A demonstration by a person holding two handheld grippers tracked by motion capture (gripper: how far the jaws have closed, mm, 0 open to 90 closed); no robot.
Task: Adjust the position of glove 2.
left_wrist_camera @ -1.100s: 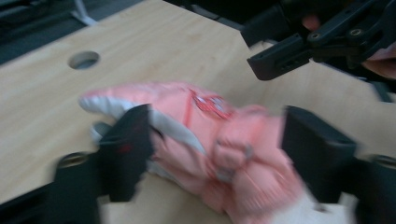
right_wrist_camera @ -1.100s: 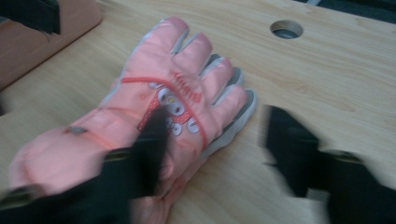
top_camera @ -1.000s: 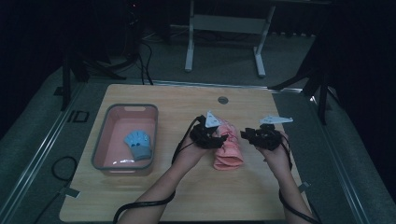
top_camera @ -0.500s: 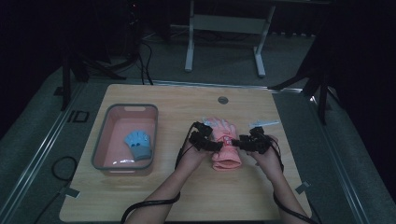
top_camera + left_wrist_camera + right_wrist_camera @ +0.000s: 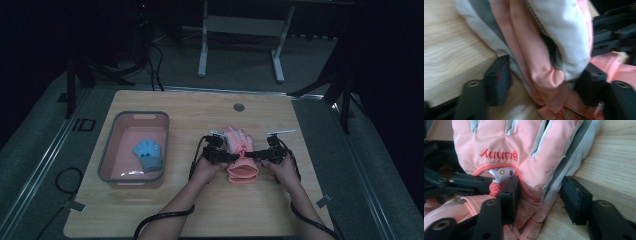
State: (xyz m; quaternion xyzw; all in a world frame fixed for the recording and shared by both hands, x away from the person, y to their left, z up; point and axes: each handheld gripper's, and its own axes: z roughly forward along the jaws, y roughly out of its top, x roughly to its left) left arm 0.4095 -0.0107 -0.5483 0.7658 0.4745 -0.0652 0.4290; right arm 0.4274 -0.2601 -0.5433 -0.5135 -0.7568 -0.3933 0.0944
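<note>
From the overhead cam I've got a padded pink winter glove with grey trim (image 5: pixel 240 152) lying flat on the light wooden counter (image 5: pixel 200 205), a bit right of centre, fingers pointing away from me and the cuff opening facing my side. Both grippers are on it from opposite sides, about where the wrist narrows. The left gripper (image 5: pixel 227 157) comes in from the glove's left edge, and in the left gripper view (image 5: pixel 541 87) its jaws sit around a bunched fold of the pink and grey fabric, one pad on the counter side and one pressed against the cloth (it's blurry, so I can't tell for sure whether it's actually clamped or just straddling the fold). The right gripper (image 5: pixel 252 154) comes in from the right edge. In the right gripper view (image 5: pixel 537 200) its jaws are partly spread around the glove's side: one pad lies on top of the pink back just below the red stitched lettering, the other is out on the wood beside the grey edge, looking just short of touching it. Over on the left of the counter sits a pink rectangular plastic tub with a grey rim (image 5: pixel 107 160), and inside it lies a small light-blue glove (image 5: pixel 148 153), well apart from the pink one.
</note>
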